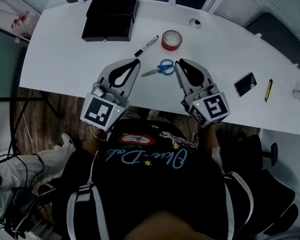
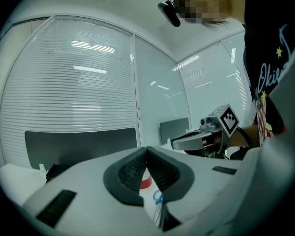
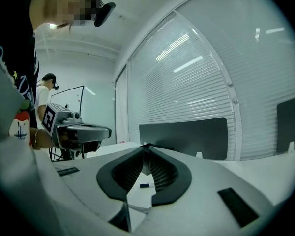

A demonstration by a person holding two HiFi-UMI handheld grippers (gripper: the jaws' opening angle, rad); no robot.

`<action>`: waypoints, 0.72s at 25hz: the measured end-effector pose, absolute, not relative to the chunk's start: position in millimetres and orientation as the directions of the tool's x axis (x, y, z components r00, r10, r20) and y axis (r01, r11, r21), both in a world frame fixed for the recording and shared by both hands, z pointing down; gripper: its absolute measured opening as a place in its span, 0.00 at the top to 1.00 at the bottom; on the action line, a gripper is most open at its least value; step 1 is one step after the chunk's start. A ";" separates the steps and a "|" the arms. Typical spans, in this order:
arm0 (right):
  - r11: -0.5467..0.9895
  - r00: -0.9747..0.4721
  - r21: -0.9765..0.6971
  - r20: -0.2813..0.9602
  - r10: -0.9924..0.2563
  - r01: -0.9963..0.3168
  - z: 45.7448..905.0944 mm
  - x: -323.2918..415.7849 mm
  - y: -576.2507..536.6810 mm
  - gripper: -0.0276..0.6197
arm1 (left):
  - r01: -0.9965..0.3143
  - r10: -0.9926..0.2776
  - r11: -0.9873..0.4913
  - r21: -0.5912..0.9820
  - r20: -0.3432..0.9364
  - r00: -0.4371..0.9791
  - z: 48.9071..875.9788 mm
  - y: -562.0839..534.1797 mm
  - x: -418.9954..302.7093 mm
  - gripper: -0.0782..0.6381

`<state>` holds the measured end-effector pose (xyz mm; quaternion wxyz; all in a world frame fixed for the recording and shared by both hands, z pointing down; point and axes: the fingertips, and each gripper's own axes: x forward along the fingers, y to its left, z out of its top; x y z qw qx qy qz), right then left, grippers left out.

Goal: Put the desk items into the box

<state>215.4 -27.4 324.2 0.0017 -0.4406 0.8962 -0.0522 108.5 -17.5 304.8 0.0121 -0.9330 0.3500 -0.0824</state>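
Observation:
On the white desk (image 1: 65, 59) a black box (image 1: 109, 19) stands at the far left. A black-and-white marker (image 1: 146, 45), a red tape roll (image 1: 171, 40) and blue-handled scissors (image 1: 160, 68) lie near the middle. My left gripper (image 1: 136, 61) is shut and empty, its tips just left of the scissors. My right gripper (image 1: 179, 62) is shut and empty too, just right of the scissor handles. Between the jaws in the left gripper view (image 2: 146, 149) I see the tape roll (image 2: 146, 182) and the scissors (image 2: 158, 198). The right gripper view (image 3: 146, 146) shows the marker (image 3: 144, 185) on the desk.
A dark phone (image 1: 245, 84) and a yellow pen (image 1: 268, 90) lie at the desk's right end. A round cable port (image 1: 195, 22) sits behind the tape. The desk's near edge runs under both grippers. Another person (image 3: 46, 90) stands far off.

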 end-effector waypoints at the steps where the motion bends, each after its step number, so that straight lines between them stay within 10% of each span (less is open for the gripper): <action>1: 0.609 -0.614 -0.094 0.044 -0.788 -0.788 325.4 216.2 -28.6 0.91 | -0.654 -0.658 -0.752 -0.081 0.148 0.738 304.9 -18.2 108.3 0.89; 18: 0.594 -0.595 -0.057 0.169 -0.786 -0.802 354.0 216.3 -66.7 0.88 | -0.648 -0.649 -0.759 -0.054 0.124 0.750 316.4 -58.0 106.0 0.89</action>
